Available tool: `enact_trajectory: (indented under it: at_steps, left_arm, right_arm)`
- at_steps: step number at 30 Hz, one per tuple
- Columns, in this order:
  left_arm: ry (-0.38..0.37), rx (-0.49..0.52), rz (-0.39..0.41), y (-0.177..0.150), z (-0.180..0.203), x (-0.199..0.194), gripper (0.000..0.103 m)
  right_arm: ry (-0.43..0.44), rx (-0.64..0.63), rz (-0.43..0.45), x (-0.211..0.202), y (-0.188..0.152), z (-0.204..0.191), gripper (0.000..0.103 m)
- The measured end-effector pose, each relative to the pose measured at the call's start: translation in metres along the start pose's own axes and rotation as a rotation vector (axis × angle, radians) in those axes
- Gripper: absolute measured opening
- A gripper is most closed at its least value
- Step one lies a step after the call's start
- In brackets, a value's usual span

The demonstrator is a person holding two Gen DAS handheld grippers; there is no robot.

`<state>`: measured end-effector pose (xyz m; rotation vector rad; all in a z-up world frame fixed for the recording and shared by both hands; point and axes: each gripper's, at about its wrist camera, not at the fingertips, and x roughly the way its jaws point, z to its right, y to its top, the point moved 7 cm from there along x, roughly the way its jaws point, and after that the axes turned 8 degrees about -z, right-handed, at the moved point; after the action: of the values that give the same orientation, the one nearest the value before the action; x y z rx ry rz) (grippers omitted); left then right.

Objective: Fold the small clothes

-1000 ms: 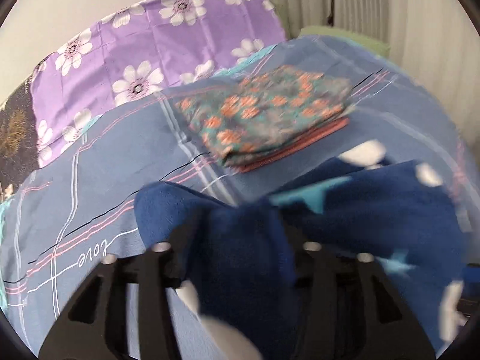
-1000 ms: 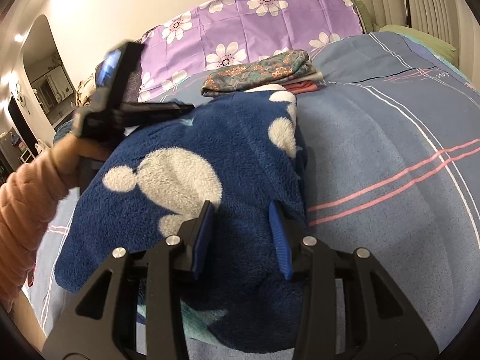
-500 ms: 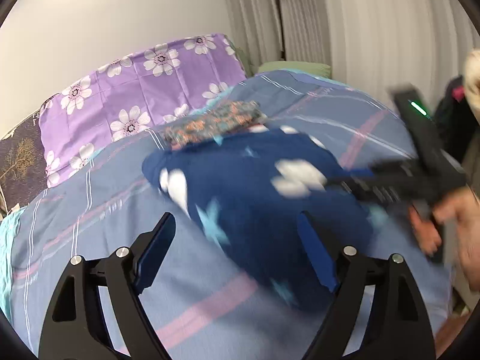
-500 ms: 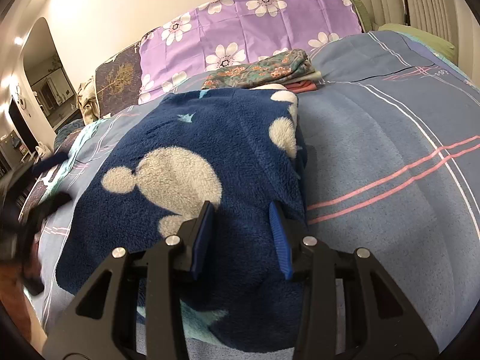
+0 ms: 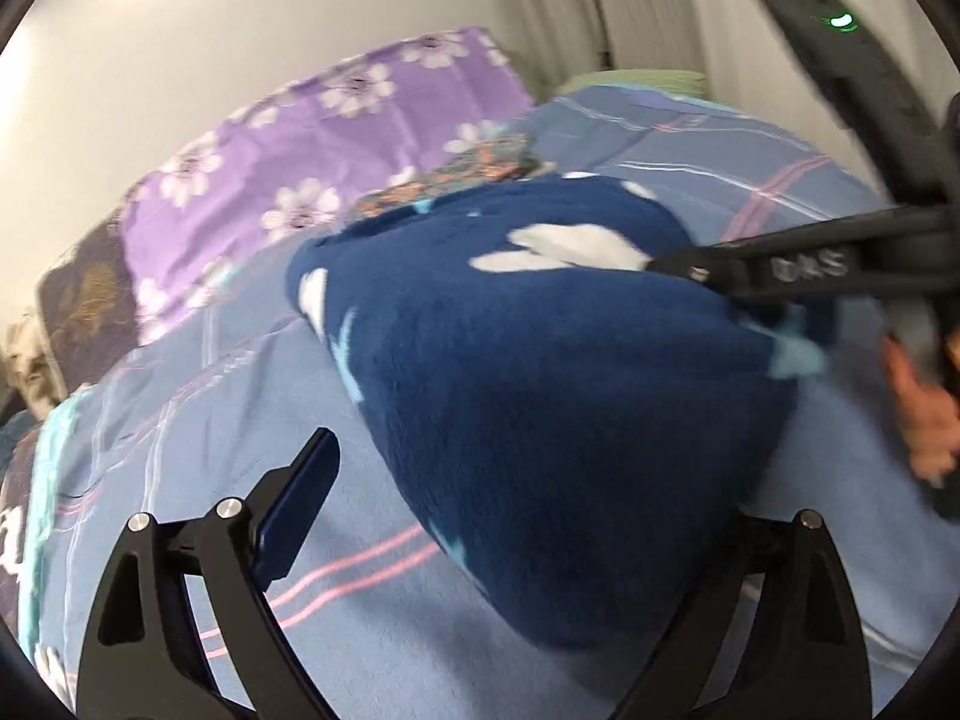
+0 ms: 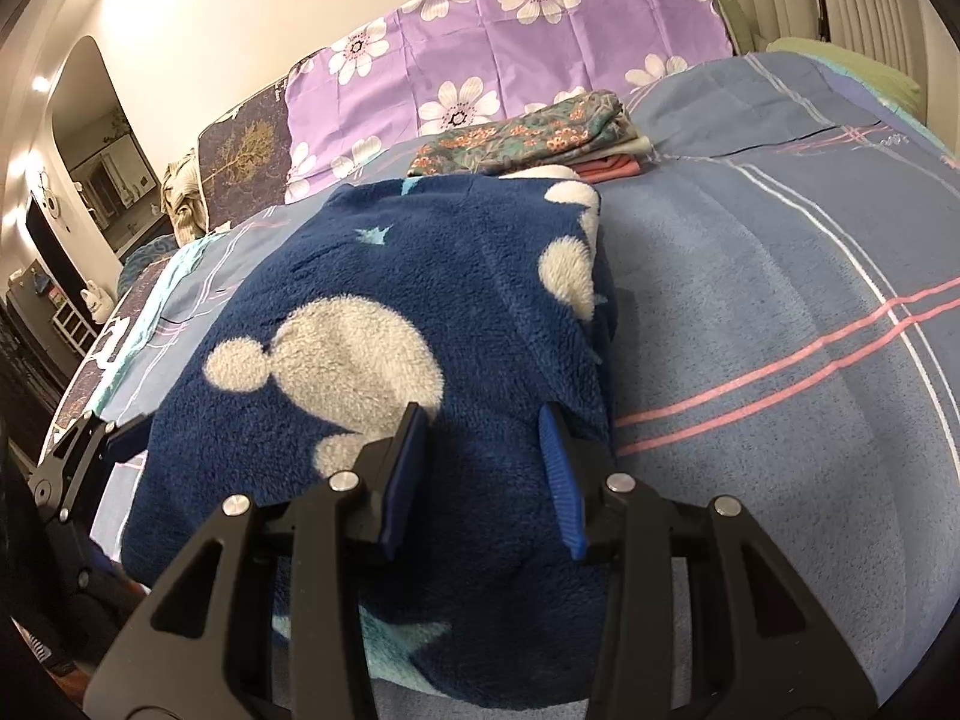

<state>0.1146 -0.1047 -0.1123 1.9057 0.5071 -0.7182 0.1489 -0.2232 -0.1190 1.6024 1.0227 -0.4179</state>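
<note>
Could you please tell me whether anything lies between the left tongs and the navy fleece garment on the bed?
Nothing visible does. The left tongs are opening right at the near edge of the navy fleece garment, with only bare blue bedspread beside it.

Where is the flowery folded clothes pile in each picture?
Left wrist view: the flowery folded pile peeks out upper middle, just behind the far edge of the blue fleece garment.
Right wrist view: the pile sits upper middle, also behind the fleece.
Shared landmark: the purple daisy pillow lies behind the pile in both.
</note>
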Motion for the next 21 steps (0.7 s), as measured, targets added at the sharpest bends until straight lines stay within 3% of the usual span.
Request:
enact_trajectory:
  at_steps: [3,6,11,13,14,15,16,17,19,21]
  left_arm:
    - [0.113,0.043,-0.017,-0.012,-0.015,0.002,0.092]
    - [0.095,0.023,-0.050,-0.034,-0.032,-0.003,0.092]
    - [0.122,0.050,-0.034,-0.032,-0.028,-0.007,0.092]
    - [0.032,0.047,-0.032,-0.032,-0.025,-0.016,0.084]
    - [-0.053,0.037,-0.042,-0.032,-0.023,-0.022,0.079]
    - [-0.161,0.027,-0.050,-0.031,-0.021,-0.031,0.065]
    - [-0.315,0.001,-0.047,-0.026,-0.021,-0.048,0.052]
    - [-0.384,-0.020,-0.033,-0.021,-0.024,-0.059,0.045]
    - [-0.442,-0.050,0.040,-0.002,-0.037,-0.079,0.040]
    - [-0.428,-0.069,0.112,0.022,-0.051,-0.085,0.040]
  right_arm:
    - [-0.032,-0.051,0.021,0.001,-0.002,-0.001,0.040]
    - [-0.017,-0.055,0.017,0.002,-0.002,-0.002,0.040]
    - [-0.031,-0.059,0.015,0.002,-0.002,-0.003,0.040]
    - [-0.020,-0.050,0.013,0.002,-0.001,-0.001,0.041]
    - [-0.013,-0.040,0.011,0.002,-0.001,0.001,0.041]
    - [-0.008,-0.031,0.009,0.002,0.000,0.003,0.041]
    - [-0.005,-0.026,0.008,0.002,0.000,0.003,0.041]
    - [-0.006,-0.026,0.008,0.002,0.000,0.002,0.042]
    - [-0.019,-0.030,0.011,0.002,0.000,-0.001,0.043]
    - [-0.038,-0.032,0.020,0.002,-0.001,-0.003,0.043]
